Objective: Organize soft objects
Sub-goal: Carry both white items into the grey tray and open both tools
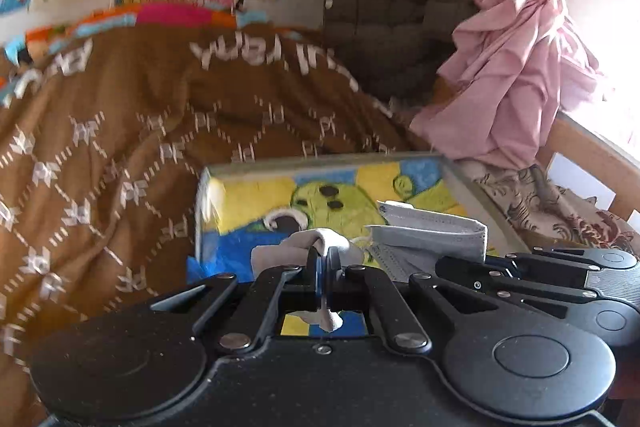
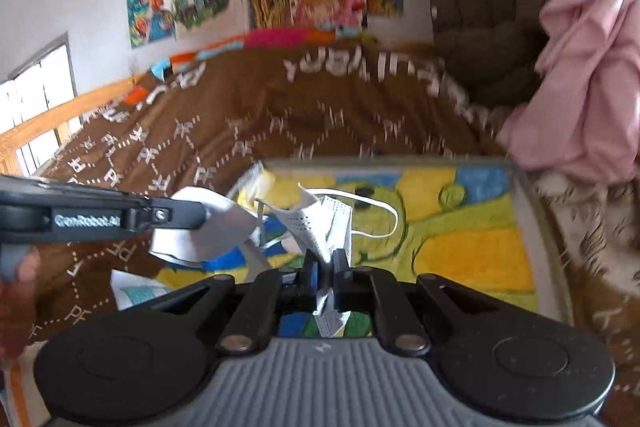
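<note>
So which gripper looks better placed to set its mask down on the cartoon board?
Probably the right gripper: its face mask hangs over the middle of the board. The left gripper holds its mask near the board's left edge.

2 white face masks, 1 crumpled (image 1: 316,247) & 1 folded w/ loose ear loops (image 2: 320,223), held over colourful tray (image 2: 460,251).

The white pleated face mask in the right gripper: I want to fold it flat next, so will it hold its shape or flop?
The white pleated face mask probably flops: it hangs creased and bent from the shut right gripper. Its thin elastic ear loop trails loose and may snag. It looks light, pinched by one corner without sagging far.
</note>
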`<act>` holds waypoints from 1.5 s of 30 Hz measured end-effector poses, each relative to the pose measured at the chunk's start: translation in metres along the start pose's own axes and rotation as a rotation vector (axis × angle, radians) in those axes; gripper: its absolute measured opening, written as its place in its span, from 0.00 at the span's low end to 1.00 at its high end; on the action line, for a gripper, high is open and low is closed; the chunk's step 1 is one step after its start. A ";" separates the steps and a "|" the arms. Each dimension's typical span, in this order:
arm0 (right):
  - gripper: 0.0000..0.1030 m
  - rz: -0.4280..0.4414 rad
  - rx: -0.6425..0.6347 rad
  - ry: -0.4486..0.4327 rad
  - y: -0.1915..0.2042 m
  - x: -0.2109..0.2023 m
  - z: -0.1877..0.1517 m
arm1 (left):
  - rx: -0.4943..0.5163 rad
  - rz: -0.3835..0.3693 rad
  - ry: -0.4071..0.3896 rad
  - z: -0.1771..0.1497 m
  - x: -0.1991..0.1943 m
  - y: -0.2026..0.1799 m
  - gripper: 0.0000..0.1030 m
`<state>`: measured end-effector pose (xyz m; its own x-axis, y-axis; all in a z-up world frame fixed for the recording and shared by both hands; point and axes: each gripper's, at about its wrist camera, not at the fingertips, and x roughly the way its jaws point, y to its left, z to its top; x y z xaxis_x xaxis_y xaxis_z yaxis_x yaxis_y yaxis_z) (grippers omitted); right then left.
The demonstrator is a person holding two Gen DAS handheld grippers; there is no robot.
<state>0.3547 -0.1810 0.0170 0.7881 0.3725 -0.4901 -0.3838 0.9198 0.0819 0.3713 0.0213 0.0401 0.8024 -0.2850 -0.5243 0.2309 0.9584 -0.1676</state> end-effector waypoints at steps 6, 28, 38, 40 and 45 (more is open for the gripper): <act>0.10 0.003 0.038 0.088 -0.003 0.020 -0.003 | -0.019 -0.012 0.099 -0.017 0.033 0.013 0.01; 0.75 -0.032 -0.023 0.140 0.015 0.010 0.000 | -0.129 0.034 0.095 -0.034 0.011 0.036 0.47; 0.95 -0.049 -0.005 -0.022 0.014 -0.059 0.000 | -0.133 0.021 -0.107 -0.039 -0.059 0.015 0.80; 0.98 -0.054 -0.008 -0.063 0.016 -0.075 -0.001 | -0.131 0.025 -0.143 -0.040 -0.074 0.011 0.86; 1.00 -0.051 -0.012 -0.163 0.026 -0.118 -0.008 | -0.123 0.033 -0.224 -0.048 -0.113 -0.001 0.93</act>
<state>0.2475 -0.2021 0.0701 0.8738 0.3416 -0.3460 -0.3465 0.9367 0.0498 0.2540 0.0514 0.0592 0.9135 -0.2306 -0.3352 0.1450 0.9543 -0.2613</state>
